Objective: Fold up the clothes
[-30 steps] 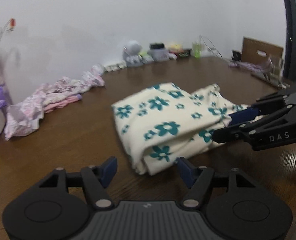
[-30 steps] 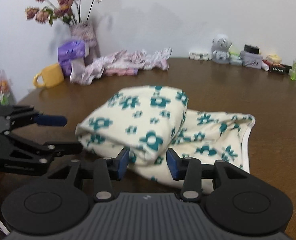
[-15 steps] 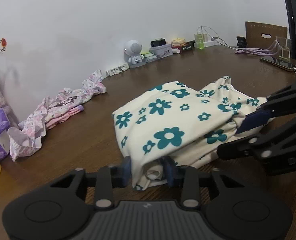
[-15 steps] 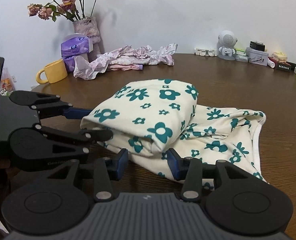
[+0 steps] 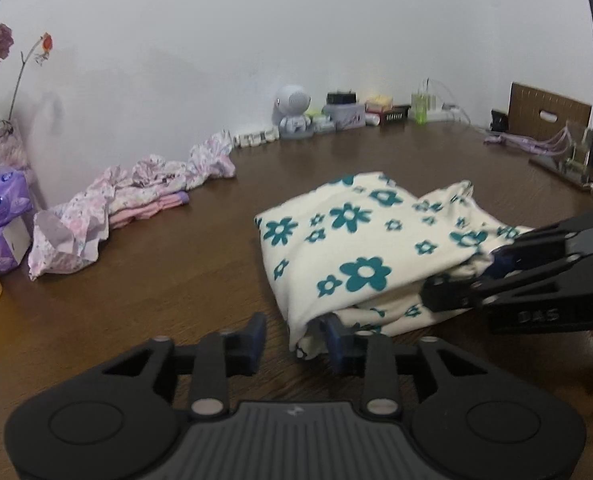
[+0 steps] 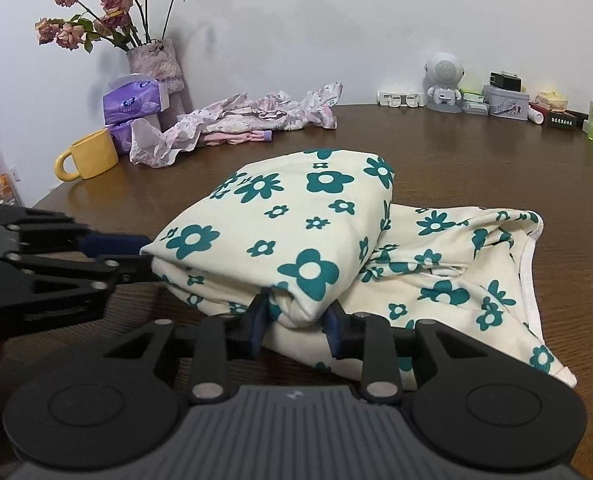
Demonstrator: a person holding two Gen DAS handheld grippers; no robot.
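Ahead of both your claws spreads the dark brown table (image 6: pixel 476 152), running back to the white wall. On it, directly in front of both claws, lies the cream garment with teal flowers (image 6: pixel 296 216), folded over itself into a thick bundle whose lower layer spreads out flat on the side away from your left claw. Your right claw (image 6: pixel 296 316) is at the near edge of the bundle; its jaws have just been closing, and the blue pads press on a rolled fold of the garment from both sides. Your left claw (image 5: pixel 294 334) is at the bundle's near corner; its jaws have just been opening a little, the corner hangs against the right-hand pad while the left-hand pad stands clear of the cloth, so it is not gripping. Far beyond your left claw, along the wall, lies a crumpled heap of pink clothes (image 5: pixel 136 200). Beyond that stands a vase of dried roses (image 6: pixel 152 60), with purple tissue packs (image 6: pixel 132 104) and a yellow mug (image 6: pixel 90 156) beside it.
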